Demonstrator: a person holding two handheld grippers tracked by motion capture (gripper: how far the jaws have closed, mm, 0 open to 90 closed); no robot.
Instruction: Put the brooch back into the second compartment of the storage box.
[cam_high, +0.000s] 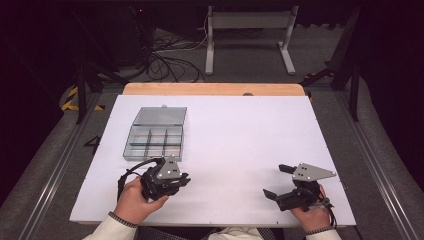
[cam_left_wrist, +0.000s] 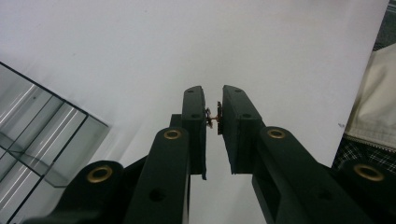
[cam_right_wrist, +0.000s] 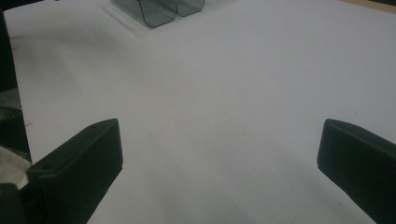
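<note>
High view: the left gripper (cam_high: 186, 179), low on the white table (cam_high: 240, 150), sits just at 5 o'clock of the clear compartment box (cam_high: 155, 141), whose lid stands open at the far side. The right gripper (cam_high: 279, 181) rests well apart at the table's 4 o'clock, jaws spread and holding nothing. The piece being carried is too small to pick out from up here, and I cannot tell whether the compartments hold anything.

Left gripper view: the jaws are pressed nearly together on a tiny reddish-brown part (cam_left_wrist: 214, 119), pinched between the pads. The box (cam_left_wrist: 44, 140) lies at 9 o'clock, cut off by the frame edge. My reading is that the step in hand is carrying this part to the box; the next move calls for swinging over one compartment and letting go low, since so small a piece could bounce out. What the part is stays hard to make out.

Right gripper view: the jaws (cam_right_wrist: 219, 154) stand wide over bare table; the box's rounded corner (cam_right_wrist: 159, 11) peeks in at 11 o'clock, mostly cropped.
</note>
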